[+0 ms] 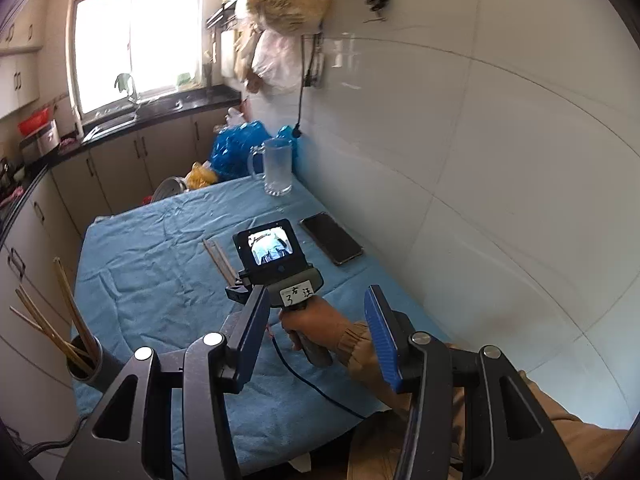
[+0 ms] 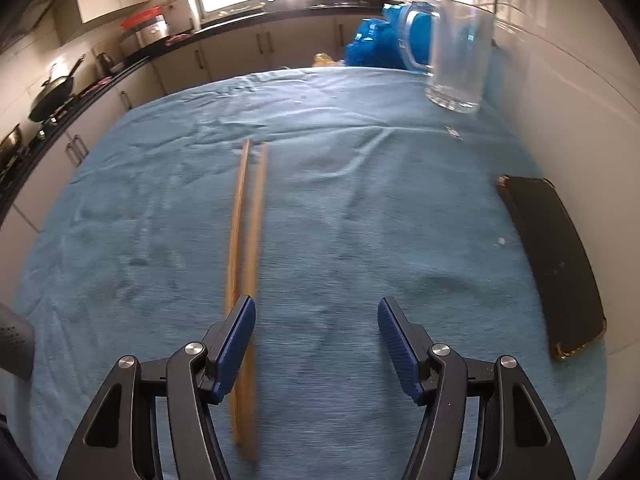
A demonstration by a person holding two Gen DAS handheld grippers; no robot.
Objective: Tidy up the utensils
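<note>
2 wood chopsticks (image 2: pixel 245 264) flat, parallel, on cloth

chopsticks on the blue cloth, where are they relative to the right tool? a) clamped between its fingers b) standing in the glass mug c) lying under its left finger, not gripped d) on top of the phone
C: the two chopsticks lie flat on the cloth, passing beneath the left finger of the open right tool.

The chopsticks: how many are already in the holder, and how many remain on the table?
Done: several chopsticks stand in the dark holder at the table's left edge. In hand: nothing; the right gripper is open above the cloth, the left gripper open too. Left: two chopsticks lie side by side on the blue cloth.
</note>
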